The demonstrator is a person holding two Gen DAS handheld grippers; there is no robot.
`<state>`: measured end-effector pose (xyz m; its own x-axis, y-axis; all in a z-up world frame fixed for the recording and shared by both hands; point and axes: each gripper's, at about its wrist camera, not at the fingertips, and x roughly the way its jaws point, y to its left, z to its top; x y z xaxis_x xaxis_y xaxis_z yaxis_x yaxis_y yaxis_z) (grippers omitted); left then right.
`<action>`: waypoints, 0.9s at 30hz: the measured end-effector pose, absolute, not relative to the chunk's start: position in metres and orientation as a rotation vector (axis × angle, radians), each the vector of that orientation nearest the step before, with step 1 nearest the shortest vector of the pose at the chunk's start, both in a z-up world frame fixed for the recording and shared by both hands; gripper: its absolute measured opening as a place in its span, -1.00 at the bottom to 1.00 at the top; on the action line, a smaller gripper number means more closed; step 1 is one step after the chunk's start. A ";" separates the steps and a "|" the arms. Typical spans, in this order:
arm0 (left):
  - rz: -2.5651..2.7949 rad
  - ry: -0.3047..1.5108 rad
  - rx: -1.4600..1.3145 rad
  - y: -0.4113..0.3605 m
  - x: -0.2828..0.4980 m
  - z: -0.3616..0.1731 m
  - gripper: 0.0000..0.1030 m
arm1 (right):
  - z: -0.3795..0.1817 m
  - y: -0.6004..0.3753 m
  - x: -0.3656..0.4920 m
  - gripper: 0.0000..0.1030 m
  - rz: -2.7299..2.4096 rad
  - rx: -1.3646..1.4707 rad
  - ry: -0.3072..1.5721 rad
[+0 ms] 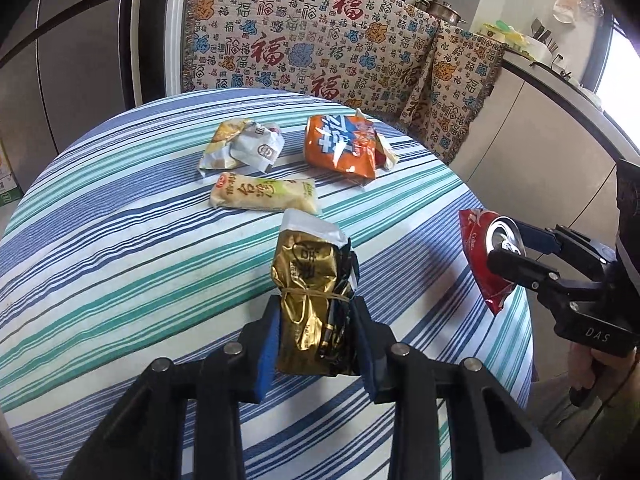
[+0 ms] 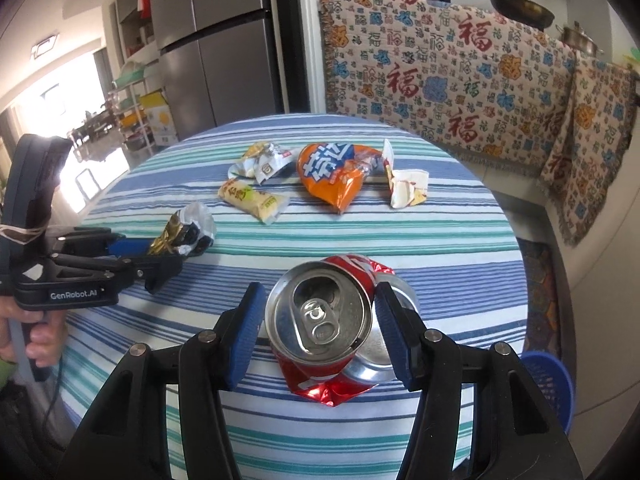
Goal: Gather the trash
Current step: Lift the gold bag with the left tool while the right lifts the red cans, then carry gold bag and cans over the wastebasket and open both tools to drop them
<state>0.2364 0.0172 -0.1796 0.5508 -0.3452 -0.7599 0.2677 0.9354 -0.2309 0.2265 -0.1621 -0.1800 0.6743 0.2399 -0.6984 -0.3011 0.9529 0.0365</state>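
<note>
My left gripper (image 1: 316, 308) is shut on a gold foil wrapper (image 1: 308, 276) tied with a rubber band, held just above the striped table (image 1: 120, 240). My right gripper (image 2: 319, 296) is shut on a crushed red cola can (image 2: 320, 316), its top facing the camera. In the left wrist view that can (image 1: 480, 248) hangs at the table's right edge. On the cloth farther back lie an orange snack bag (image 2: 332, 176), a pale yellow wrapper (image 2: 252, 200), a crumpled white wrapper (image 2: 264, 164) and a torn white packet (image 2: 406, 186).
A blue mesh basket (image 2: 548, 384) stands on the floor right of the table. A patterned cloth (image 2: 440, 80) drapes the counter behind, with pans (image 2: 520, 8) on top. A steel fridge (image 2: 216, 40) stands at the back left. A hand (image 2: 40, 340) grips the left tool.
</note>
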 end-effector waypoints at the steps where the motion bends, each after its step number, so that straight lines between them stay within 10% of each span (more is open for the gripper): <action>1: -0.372 0.919 -0.092 0.012 0.237 -0.178 -0.34 | -0.179 -0.165 0.226 0.12 0.302 -0.081 0.773; 27: -0.761 0.970 0.010 -0.264 0.268 -0.158 -0.34 | -0.157 -0.445 0.182 0.12 -0.118 0.217 0.801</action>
